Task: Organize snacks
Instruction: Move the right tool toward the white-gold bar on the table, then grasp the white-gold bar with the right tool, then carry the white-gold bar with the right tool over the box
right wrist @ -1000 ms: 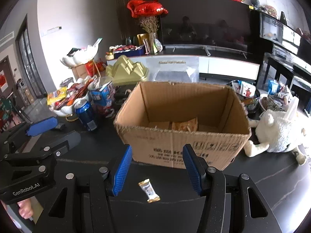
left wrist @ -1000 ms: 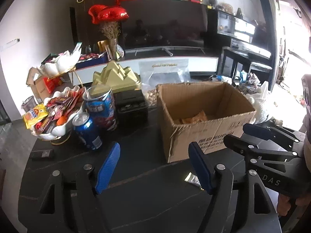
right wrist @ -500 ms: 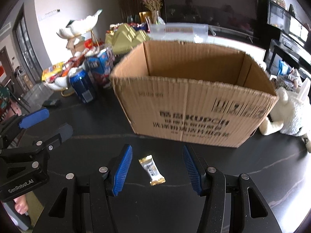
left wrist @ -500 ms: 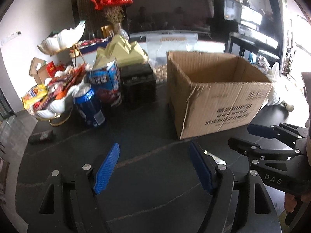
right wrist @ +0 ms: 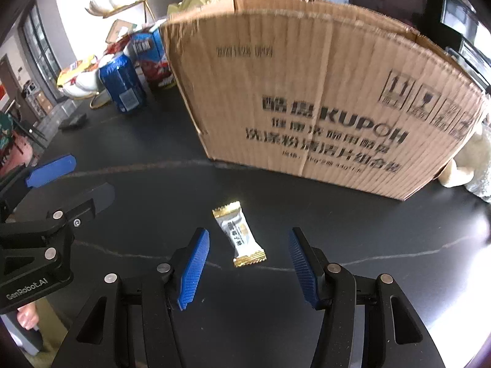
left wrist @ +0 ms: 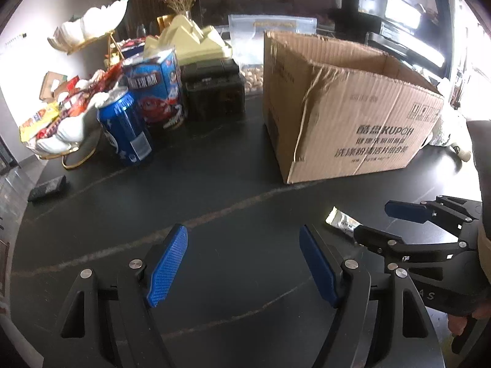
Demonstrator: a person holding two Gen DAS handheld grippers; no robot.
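A small white snack packet with gold crimped ends (right wrist: 239, 235) is seen lying flat on the dark marbled bench (right wrist: 353, 230), in front of the brown corrugated cardboard box (right wrist: 307, 98) and apart from it. The right claw (right wrist: 248, 266) is held released just above the bench, its blue ribbed pads (right wrist: 193, 270) spread on either side of the packet's near end without touching it. The left claw (left wrist: 242, 265) is likewise released, with nothing between its pads. A blue drink can (left wrist: 125, 128) is stood toward the bench's left edge
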